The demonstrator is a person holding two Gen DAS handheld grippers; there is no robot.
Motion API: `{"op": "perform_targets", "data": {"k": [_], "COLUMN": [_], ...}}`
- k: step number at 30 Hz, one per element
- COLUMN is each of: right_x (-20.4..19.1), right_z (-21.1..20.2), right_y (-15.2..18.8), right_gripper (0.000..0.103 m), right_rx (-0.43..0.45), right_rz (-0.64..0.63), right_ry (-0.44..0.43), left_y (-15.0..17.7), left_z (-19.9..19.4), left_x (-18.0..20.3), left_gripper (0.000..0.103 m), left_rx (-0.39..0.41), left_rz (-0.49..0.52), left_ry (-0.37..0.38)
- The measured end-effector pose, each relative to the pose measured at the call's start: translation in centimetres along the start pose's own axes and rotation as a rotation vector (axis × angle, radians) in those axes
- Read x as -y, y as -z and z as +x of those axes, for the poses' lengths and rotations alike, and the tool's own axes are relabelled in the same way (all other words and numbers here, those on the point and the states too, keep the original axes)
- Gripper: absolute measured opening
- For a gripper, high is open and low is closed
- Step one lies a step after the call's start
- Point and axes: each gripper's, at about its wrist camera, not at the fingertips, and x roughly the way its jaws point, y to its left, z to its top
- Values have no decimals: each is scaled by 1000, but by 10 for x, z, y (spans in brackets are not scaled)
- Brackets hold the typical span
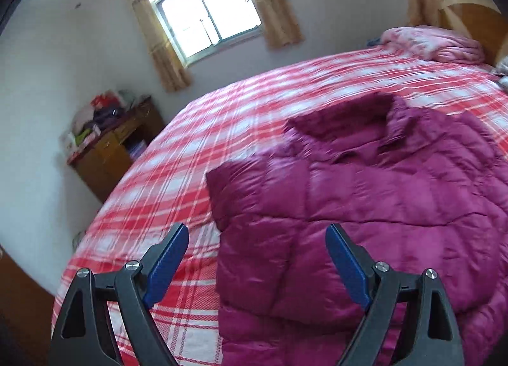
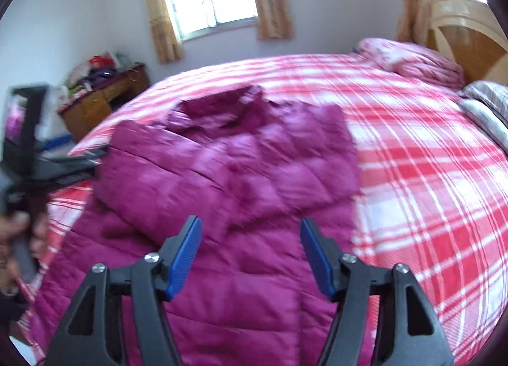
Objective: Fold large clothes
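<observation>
Magenta quilted jacket [image 1: 365, 207] fills the right half of the left wrist view, lying flat on a bed [image 1: 190, 150] covered with a red-and-white plaid sheet. Its collar points toward the far side of the bed, and one folded-in edge ends in a corner near the bed's middle. The left gripper [image 1: 257, 232] hangs above the jacket's near left edge with its blue-padded fingers [image 1: 165, 267] spread wide and nothing between them; the left finger is over bare sheet, the right one over the jacket. A pink bundle of bedding [image 1: 435, 43] lies at the bed's far right corner by a wooden headboard [image 1: 470, 13]. Beyond the bed's left edge stands a cluttered wooden desk [image 1: 108, 150], with a curtained window [image 1: 206, 13] in the wall behind.

From the right wrist view, the jacket [image 2: 222, 175] lies across the near left part of the bed [image 2: 428, 175], its upper part folded into a rough rectangle on top of the lower body. The right gripper [image 2: 250, 239] hovers over the jacket's lower middle, fingers [image 2: 185, 254] apart and gripping nothing. At the bed's left edge the left gripper [image 2: 76, 162] shows as a blurred dark shape held in a hand [image 2: 19, 232], close to the jacket's left side. Grey pillows [image 2: 489, 105] lie at the right edge.
</observation>
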Motion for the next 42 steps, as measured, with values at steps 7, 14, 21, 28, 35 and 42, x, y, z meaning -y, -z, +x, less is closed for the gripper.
{"op": "perform_targets", "data": {"k": [7, 14, 21, 28, 35, 42], "right_x": [-46, -38, -39, -72, -66, -67], "right_z": [57, 74, 38, 58, 106, 111], "right_y": [-9, 15, -17, -45, -21, -10], "right_gripper": [44, 42, 42, 43, 42, 42], "right_rx": [-116, -178, -117, -101, -178, -164], "right_rz": [-83, -78, -38, -92, -74, -95], "right_ry": [-62, -27, -13, 15, 35, 54], "left_y": [19, 33, 36, 36, 36, 7], "left_z": [46, 66, 73, 74, 75, 37], "left_x": [-2, 5, 5, 4, 0, -26], "left_gripper": [88, 89, 89, 89, 89, 89], "left_rx": [-117, -139, -150, -152, -149, -24], "left_rz": [-33, -36, -40, -43, -57, -167], "left_ry": [3, 43, 55, 58, 78, 127]}}
